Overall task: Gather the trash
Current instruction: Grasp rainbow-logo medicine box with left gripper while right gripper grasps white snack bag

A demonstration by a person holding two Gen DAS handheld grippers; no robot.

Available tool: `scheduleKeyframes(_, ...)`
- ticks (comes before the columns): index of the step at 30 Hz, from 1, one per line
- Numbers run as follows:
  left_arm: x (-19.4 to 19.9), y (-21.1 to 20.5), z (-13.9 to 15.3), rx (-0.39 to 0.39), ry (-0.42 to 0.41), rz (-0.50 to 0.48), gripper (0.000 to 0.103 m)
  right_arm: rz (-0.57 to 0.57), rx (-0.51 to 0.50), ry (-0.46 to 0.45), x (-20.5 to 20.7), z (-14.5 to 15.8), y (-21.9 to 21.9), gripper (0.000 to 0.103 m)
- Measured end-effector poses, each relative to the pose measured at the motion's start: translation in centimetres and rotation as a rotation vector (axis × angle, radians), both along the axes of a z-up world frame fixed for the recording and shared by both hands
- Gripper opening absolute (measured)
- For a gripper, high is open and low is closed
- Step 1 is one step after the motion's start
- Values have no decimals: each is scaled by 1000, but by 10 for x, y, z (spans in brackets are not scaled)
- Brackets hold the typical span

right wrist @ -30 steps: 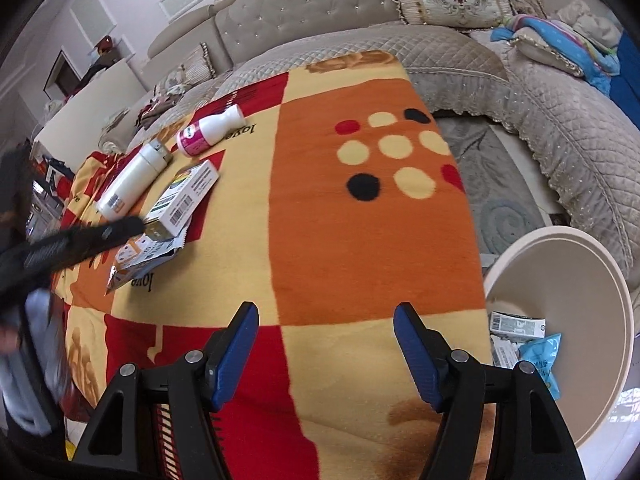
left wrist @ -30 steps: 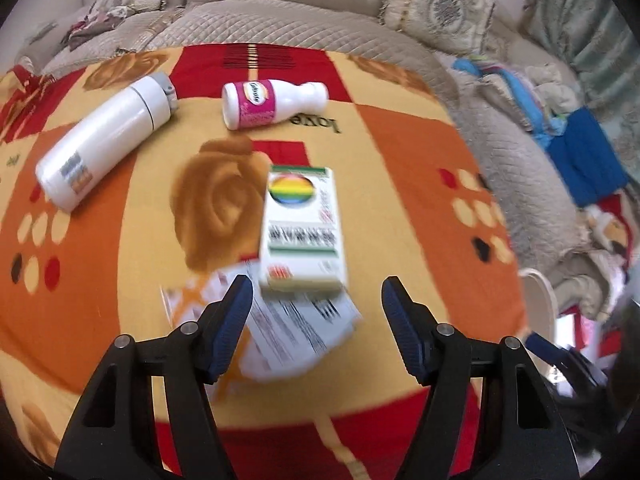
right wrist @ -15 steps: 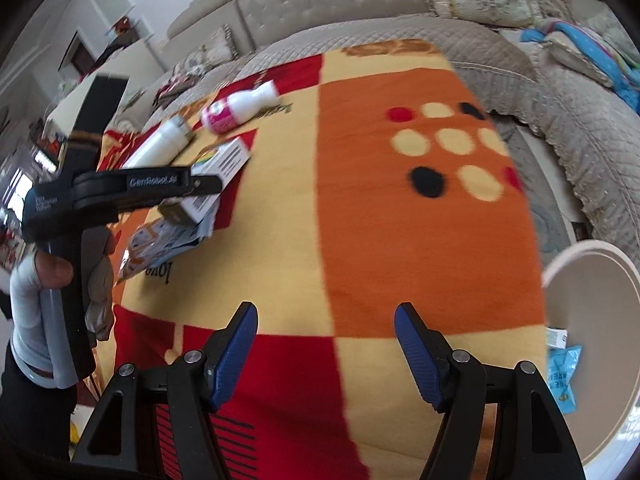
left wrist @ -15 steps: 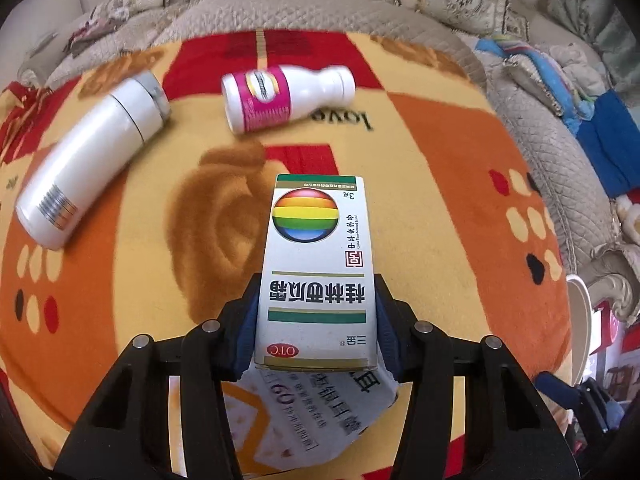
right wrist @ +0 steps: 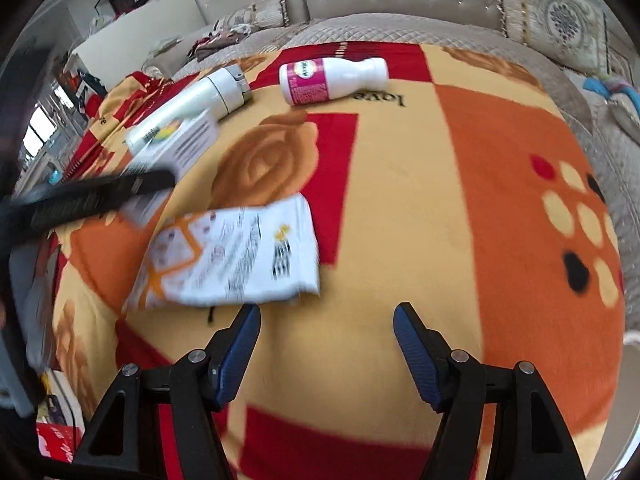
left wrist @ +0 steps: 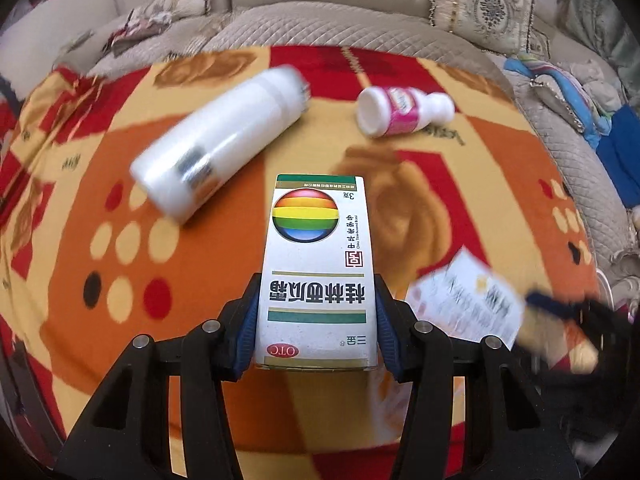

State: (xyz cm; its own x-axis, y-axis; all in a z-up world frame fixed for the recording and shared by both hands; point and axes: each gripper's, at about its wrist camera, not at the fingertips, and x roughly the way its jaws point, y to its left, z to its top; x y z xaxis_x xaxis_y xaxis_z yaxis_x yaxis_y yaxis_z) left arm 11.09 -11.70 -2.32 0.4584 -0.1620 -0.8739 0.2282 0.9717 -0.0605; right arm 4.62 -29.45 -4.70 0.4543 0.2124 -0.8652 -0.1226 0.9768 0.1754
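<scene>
We see the left gripper (left wrist: 316, 332) with its jaws pinching the near end of the white medicine box (left wrist: 318, 264), rainbow globe printed on top, held over the middle of the patterned blanket (left wrist: 460, 184). The right gripper (right wrist: 326, 344) hangs with its jaws spread and nothing between them, just short of the flattened white wrapper (right wrist: 236, 256), which lies on the blanket toward its near left side. Toward the far edge lie a white flask (left wrist: 216, 144) on its side and, to its right, a small white bottle with a pink label (left wrist: 400, 110), also on its side. A quilted sofa (left wrist: 320, 20) stands beyond the blanket.
</scene>
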Motion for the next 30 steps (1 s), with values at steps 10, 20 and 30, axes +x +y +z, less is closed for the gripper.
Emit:
scheduleKeyframes(10, -36, 7, -9, -118, 48, -72, 49, -104, -94, -47, 59, 13, -16, 67)
scheduleKeyframes(20, -65, -13, 10, -162, 8, -175, 49, -240, 26, -51, 27, 35, -73, 68)
scheduleKeyframes(30, -67, 37, 17, -111, -50, -57, 49, -151, 153, 38, 27, 24, -1, 74)
